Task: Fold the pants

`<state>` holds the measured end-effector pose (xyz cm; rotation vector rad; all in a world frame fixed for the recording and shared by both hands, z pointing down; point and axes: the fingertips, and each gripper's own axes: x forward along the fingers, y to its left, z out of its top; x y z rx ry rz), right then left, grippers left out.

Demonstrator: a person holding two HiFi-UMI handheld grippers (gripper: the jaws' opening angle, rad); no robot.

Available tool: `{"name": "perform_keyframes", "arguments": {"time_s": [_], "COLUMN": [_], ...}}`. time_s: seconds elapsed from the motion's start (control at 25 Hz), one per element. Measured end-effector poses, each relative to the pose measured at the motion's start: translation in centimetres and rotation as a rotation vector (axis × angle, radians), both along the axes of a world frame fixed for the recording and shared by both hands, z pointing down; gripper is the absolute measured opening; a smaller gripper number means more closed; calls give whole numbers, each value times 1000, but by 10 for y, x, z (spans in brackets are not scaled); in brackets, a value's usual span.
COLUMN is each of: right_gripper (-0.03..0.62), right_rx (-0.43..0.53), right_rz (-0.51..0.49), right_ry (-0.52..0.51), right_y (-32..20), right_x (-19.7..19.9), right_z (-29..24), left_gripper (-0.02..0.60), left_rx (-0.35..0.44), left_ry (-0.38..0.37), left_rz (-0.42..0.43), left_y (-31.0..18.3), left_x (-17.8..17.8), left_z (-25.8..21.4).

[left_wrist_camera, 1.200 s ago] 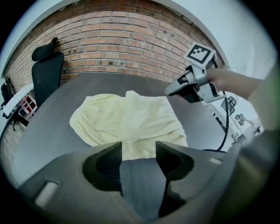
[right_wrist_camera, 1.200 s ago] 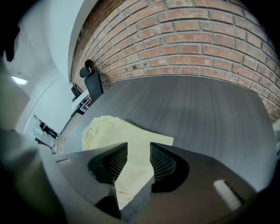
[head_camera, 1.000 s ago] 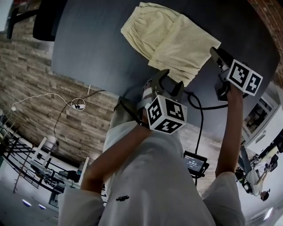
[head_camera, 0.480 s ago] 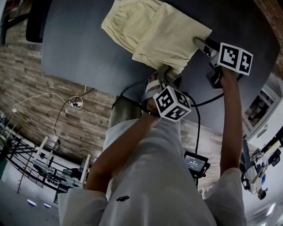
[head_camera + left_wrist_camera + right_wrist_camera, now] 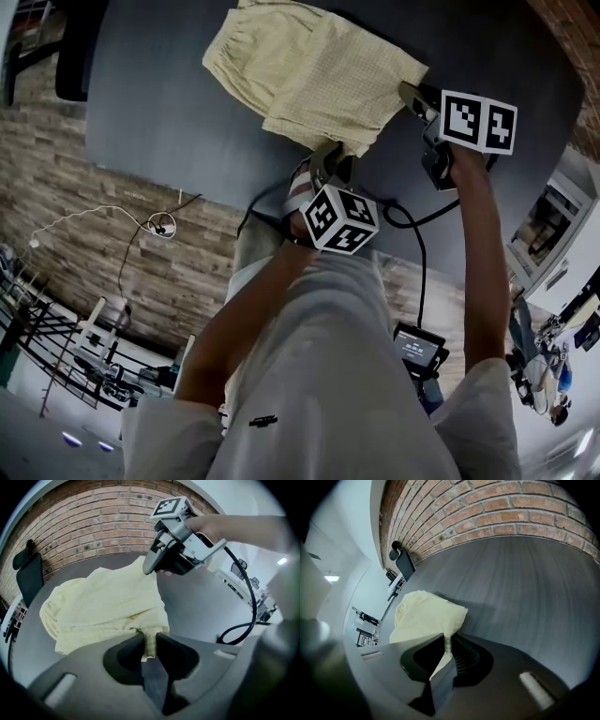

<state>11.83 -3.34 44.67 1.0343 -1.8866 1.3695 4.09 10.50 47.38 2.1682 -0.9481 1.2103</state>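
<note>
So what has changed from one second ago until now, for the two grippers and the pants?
Both grippers came down to the near edge of the pants, and their jaws have just been closing. The left gripper now pinches one corner of that edge, and the right gripper pinches the other corner. The pants lie on the table in the same shape as before.

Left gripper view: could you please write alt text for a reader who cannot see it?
The left tongs, just closed, pinch a corner of the pale yellow pants on a dark grey table. Beyond, the right tongs, also just closed, grip another edge; a brick wall stands behind.
</note>
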Motion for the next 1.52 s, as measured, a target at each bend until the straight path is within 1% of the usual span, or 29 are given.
{"name": "perform_keyframes", "arguments": {"time_s": [0.12,0.32,0.52,0.64,0.84,0.96,1.32,1.44,1.52], "right_gripper": [51,48,48,46,48,46,46,46,46], "right_rx": [1,-15,-10,-5,25,48,93,107,114], "right_rz": [14,25,38,57,92,107,126,122,115], "right_ry": [24,48,58,56,63,67,43,39,39], "right_y": [10,14,58,64,61,61,37,27,17], "right_x": [11,9,57,65,69,76,62,49,33], "right_z": [-3,-9,-16,-23,-41,-53,-92,-101,-102], "left_gripper": [69,55,52,52,52,52,52,52,52], "left_rx": [-27,-62,-87,-108,-160,-166,-177,-179,-181], "left_ry": [9,44,97,146,269,319,421,451,470], "left_rz": [20,69,102,105,93,86,43,18,-2], "left_y": [7,11,56,61,61,60,38,29,19], "left_x": [8,6,52,61,66,72,58,46,31], "left_z": [-1,-11,-25,-35,-58,-76,-119,-128,-128]}}
